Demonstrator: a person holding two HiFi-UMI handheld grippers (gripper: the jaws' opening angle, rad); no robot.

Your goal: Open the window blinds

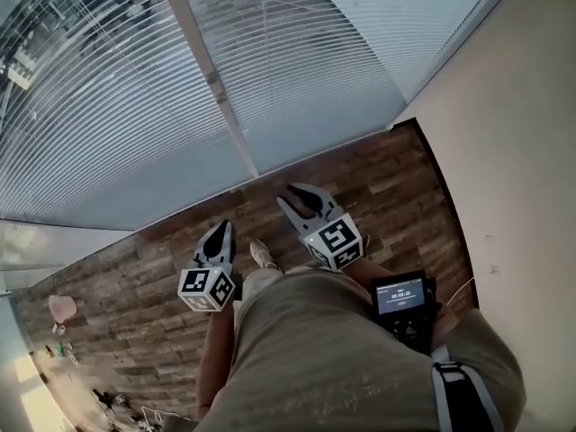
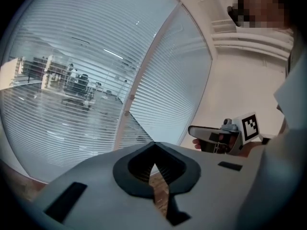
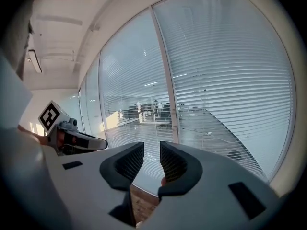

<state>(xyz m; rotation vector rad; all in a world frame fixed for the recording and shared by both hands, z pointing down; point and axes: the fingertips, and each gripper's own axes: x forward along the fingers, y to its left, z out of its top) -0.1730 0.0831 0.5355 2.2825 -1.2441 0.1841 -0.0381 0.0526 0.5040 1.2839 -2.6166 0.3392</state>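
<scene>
Wood floor (image 1: 396, 174) meets lowered blinds (image 1: 117, 106); left claw (image 2: 153, 146) closed empty, right claw (image 3: 151, 150) parted, empty.

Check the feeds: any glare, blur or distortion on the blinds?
Head view: even daylight, blinds sharp, edges bowed. Left gripper view: heavy fisheye, dark corners, blinds curve, the shut left gripper close and soft. Right gripper view: same fisheye, bright light streaks in the glass, blinds readable.
</scene>
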